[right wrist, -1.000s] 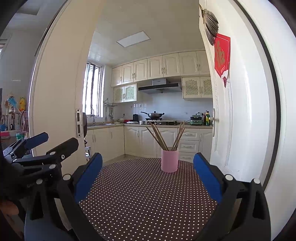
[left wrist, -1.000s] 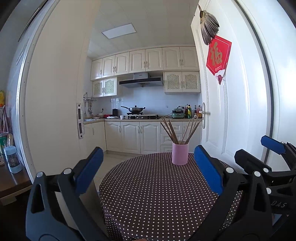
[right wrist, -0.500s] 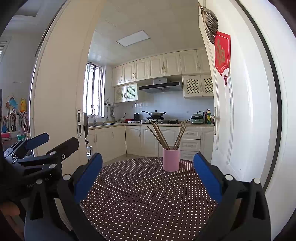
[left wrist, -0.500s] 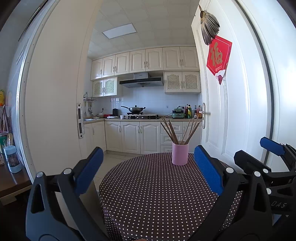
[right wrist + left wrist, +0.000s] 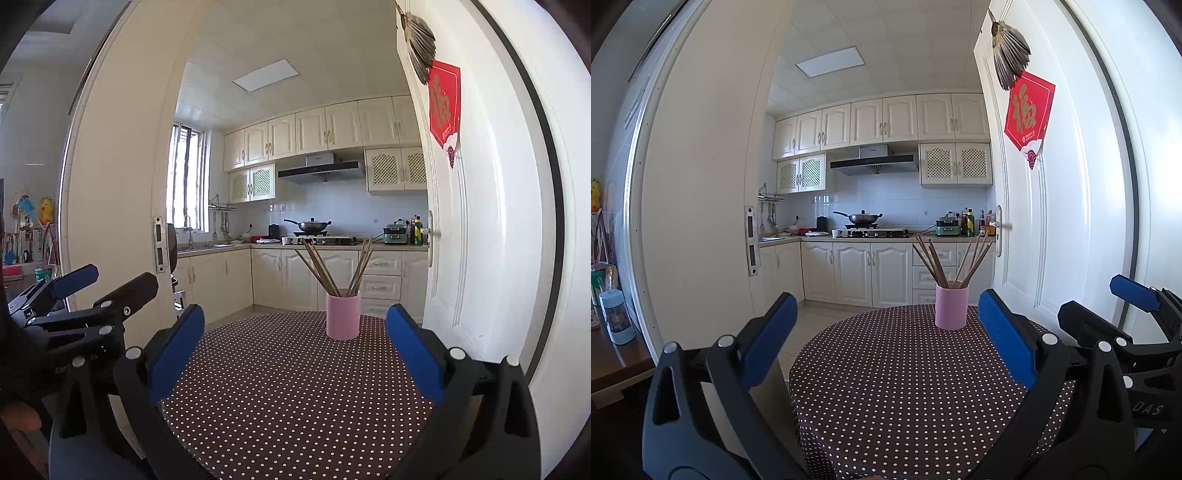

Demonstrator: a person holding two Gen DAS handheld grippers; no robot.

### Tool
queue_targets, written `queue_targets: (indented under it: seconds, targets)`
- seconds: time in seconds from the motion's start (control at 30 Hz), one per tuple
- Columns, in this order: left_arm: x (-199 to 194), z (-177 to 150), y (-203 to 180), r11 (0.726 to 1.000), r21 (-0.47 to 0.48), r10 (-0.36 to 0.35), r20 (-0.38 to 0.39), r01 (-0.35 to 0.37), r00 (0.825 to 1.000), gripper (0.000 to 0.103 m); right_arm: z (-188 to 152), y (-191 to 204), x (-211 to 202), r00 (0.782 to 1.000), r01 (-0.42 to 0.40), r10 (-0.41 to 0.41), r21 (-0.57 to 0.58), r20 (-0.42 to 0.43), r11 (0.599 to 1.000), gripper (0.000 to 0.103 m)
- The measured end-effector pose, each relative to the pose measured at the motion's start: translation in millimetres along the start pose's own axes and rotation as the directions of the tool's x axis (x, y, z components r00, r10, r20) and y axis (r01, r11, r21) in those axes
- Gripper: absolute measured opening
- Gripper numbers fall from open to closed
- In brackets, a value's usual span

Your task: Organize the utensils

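Note:
A pink cup (image 5: 952, 309) (image 5: 343, 316) stands upright at the far side of a round table (image 5: 905, 387) (image 5: 288, 384) covered in a brown cloth with white dots. Several wooden chopsticks (image 5: 932, 263) (image 5: 322, 268) fan out of the cup. My left gripper (image 5: 886, 341) is open and holds nothing, well short of the cup. My right gripper (image 5: 295, 349) is open too, with nothing between its blue pads. Each gripper shows in the other's view: the right gripper (image 5: 1108, 306) at the right edge, the left gripper (image 5: 103, 280) at the left edge.
A white door (image 5: 1034, 221) (image 5: 480, 221) with a red hanging (image 5: 1028, 110) stands open at the table's right. Beyond the table lies a kitchen with white cabinets and a wok (image 5: 862, 218) on the stove. A wooden side table (image 5: 613, 362) with a small bottle is at the left.
Both views have shifted only slightly. The cup and chopsticks stay put, and both grippers remain open.

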State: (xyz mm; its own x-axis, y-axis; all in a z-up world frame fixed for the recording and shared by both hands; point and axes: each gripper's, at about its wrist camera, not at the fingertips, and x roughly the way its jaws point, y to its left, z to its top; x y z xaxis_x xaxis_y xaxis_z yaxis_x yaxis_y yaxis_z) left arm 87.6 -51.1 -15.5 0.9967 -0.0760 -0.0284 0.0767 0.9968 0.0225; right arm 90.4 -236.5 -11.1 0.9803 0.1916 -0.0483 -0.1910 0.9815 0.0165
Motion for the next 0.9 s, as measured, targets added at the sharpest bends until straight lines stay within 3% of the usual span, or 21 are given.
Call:
queue_targets:
  seconds: [0.9]
  targets:
    - [-0.3, -0.3, -2.3, 1.000, 0.001, 0.005, 0.003, -0.005, 1.000, 0.096, 0.4, 1.5, -2.8, 1.000, -0.005, 0.005, 0.006, -0.013, 1.000, 0.095]
